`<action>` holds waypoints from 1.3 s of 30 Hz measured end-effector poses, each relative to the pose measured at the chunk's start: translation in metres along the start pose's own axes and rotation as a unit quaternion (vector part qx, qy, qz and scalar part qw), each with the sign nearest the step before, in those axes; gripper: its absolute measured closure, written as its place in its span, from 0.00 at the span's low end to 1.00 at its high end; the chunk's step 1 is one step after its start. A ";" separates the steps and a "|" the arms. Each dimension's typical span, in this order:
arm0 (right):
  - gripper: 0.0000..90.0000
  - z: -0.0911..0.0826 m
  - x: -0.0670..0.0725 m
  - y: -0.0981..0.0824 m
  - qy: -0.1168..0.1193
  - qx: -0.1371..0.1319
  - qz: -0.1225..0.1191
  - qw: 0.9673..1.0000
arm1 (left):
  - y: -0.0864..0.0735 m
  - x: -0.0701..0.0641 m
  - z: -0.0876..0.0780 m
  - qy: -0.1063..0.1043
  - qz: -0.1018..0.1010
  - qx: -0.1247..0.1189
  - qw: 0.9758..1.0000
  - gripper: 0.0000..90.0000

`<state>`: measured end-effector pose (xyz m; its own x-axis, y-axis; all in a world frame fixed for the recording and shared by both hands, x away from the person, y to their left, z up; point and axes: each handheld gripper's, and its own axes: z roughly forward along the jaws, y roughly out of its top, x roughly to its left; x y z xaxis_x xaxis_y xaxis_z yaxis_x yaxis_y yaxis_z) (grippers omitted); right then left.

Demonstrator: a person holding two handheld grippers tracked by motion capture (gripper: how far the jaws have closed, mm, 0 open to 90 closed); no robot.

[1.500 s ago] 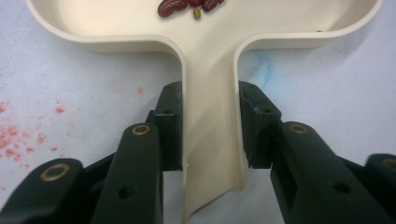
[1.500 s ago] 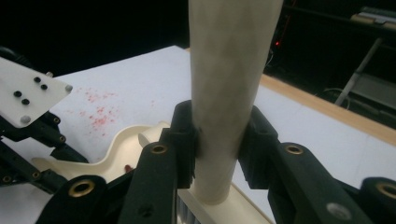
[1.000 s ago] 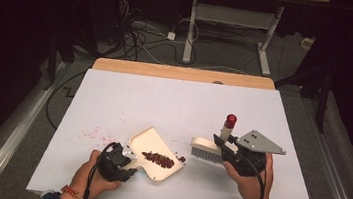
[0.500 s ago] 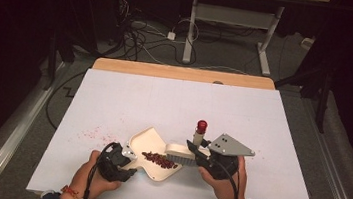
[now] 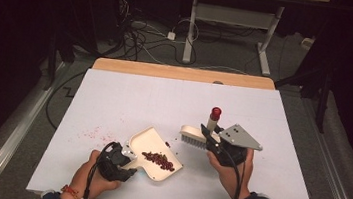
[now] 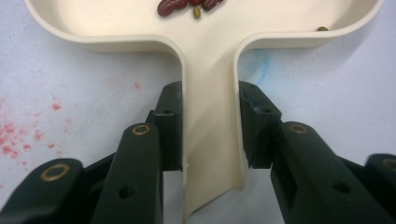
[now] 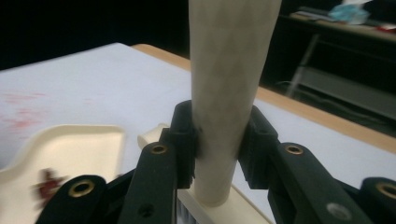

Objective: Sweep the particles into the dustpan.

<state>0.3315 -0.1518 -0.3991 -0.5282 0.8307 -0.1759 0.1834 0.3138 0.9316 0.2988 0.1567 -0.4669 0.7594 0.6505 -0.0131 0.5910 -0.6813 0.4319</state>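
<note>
A white table [image 5: 114, 97] is carrying a cream dustpan [image 5: 151, 149] near its front edge, with dark red beans [image 5: 158, 159] lying inside. The left gripper [image 6: 209, 126] is clamping the dustpan's handle between its jaws. Just beside the pan's right edge, the right gripper [image 7: 219, 140] is gripping the upright handle of a small brush [image 5: 195, 137] (red-capped). A few stray crumbs [image 5: 91, 132] are dotting the table at left. One risk — a hard sweep could be flicking beans over the pan's low rim — or nudging the pan.
</note>
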 end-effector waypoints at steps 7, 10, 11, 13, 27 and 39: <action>0.78 0.036 0.013 -0.003 -0.012 -0.008 -0.006 1.000 | -0.001 -0.001 0.000 0.001 -0.003 -0.002 1.000 0.71; 0.78 0.037 0.020 -0.001 0.009 -0.001 -0.002 1.000 | -0.002 0.000 -0.001 -0.002 -0.006 -0.004 1.000 0.71; 0.78 0.034 0.030 0.000 0.029 0.005 -0.003 1.000 | -0.002 0.000 -0.001 -0.002 -0.005 -0.004 1.000 0.71; 0.78 0.028 0.041 0.004 0.050 0.012 -0.006 0.999 | -0.002 0.000 -0.001 -0.003 -0.005 -0.004 1.000 0.71; 0.78 -0.004 0.052 0.022 0.101 -0.013 0.004 0.995 | -0.002 0.001 -0.001 -0.004 -0.001 -0.002 1.000 0.70; 0.78 -0.014 0.005 0.006 0.053 0.030 0.000 0.998 | -0.003 0.000 -0.008 -0.002 0.014 0.005 1.000 0.70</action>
<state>0.3182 -0.1520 -0.3897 -0.6124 0.7785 -0.1375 0.2308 0.3423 0.9108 0.2952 0.1617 -0.4614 0.7768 0.6298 -0.0039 0.5720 -0.7029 0.4227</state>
